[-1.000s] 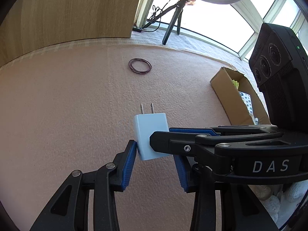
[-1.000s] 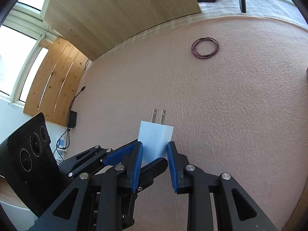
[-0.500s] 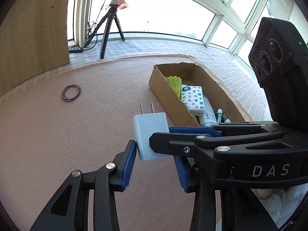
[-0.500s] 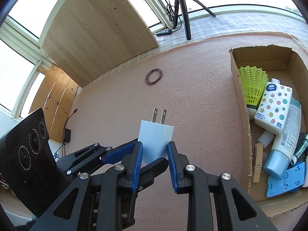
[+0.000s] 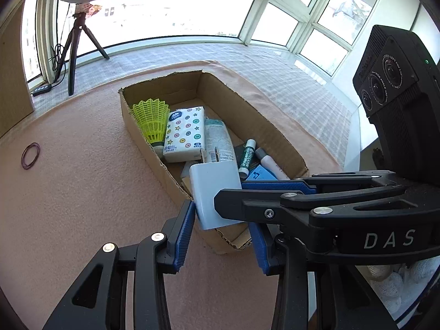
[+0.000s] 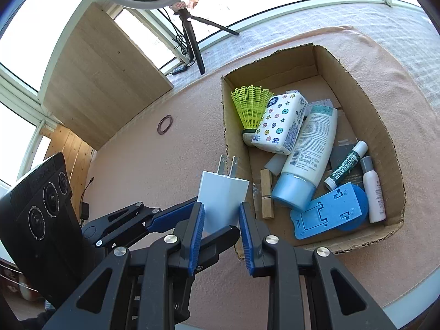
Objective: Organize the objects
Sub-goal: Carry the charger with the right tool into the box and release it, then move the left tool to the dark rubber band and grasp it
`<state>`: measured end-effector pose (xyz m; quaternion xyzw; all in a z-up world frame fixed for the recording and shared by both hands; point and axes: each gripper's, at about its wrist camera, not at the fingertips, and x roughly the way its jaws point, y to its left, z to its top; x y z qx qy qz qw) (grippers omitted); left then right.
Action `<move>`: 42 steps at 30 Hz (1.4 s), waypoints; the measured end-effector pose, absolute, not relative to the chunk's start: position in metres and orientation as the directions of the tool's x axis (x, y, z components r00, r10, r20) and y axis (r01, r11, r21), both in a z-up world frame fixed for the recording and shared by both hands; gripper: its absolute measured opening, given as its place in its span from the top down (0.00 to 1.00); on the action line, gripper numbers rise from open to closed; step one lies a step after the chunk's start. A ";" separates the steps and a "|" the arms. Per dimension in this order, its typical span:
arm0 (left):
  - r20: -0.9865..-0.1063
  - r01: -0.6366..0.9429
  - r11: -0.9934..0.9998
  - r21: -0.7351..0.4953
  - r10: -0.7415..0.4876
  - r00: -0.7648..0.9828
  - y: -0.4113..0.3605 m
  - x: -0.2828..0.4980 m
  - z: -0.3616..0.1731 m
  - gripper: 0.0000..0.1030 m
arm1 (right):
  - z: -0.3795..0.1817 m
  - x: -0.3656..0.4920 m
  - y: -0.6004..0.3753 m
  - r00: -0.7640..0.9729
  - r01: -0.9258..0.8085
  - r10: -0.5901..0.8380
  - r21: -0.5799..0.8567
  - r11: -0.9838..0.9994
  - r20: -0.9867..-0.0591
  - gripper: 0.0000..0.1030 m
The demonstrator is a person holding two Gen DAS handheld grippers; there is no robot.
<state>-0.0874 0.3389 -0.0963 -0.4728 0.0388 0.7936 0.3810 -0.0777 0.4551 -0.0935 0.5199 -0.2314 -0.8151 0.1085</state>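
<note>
Since a second ago both grippers have swung sideways with the white charger point(image 6: 221, 200), and the cardboard box point(image 6: 365, 101), then mostly out of view, now lies under their tips. Pink felt-like cloth point(image 5: 77, 187) covers the surface; beyond it runs a pale quilted strip point(image 5: 288, 79) below a wide bay window point(image 5: 176, 2), with a ring light on a tripod point(image 6: 189, 35) and a wooden panel point(image 6: 101, 77) at the far side. A rubber band loop point(image 6: 164, 124) lies alone on open cloth, well apart from the box. The right gripper point(image 6: 221, 221) is clamped on the charger, prongs pointing away, over the box's near left wall. The left gripper point(image 5: 220, 236) straddles the charger; its left pad touches it, the right pad's contact is hidden. Inside the box, a shuttlecock point(image 6: 251, 107), tissue pack point(image 6: 280, 122) and lotion tube point(image 6: 308, 156) crowd the left; the far right floor is bare.
</note>
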 end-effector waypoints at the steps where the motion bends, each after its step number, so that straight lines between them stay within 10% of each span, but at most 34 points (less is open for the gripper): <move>1: -0.782 -0.648 -0.701 -0.298 0.569 -0.254 0.344 -0.085 -0.097 0.59 | -0.095 -0.076 0.460 -0.436 -0.073 -0.414 0.489 -0.869 -0.799 0.77; 13: -0.803 -0.663 -0.694 -0.280 0.548 -0.235 0.365 -0.084 -0.104 0.49 | -0.103 -0.065 0.482 -0.440 -0.097 -0.418 0.505 -0.858 -0.795 0.75; 17: -0.800 -0.667 -0.693 -0.275 0.549 -0.241 0.360 -0.082 -0.101 0.45 | -0.099 -0.063 0.480 -0.463 -0.089 -0.388 0.477 -0.874 -0.797 0.44; 42: -0.853 -0.405 -0.894 -0.193 0.357 -0.380 0.228 -0.155 -0.120 0.42 | -0.072 -0.047 0.437 -0.526 -0.006 -0.241 0.287 -0.958 -0.815 0.35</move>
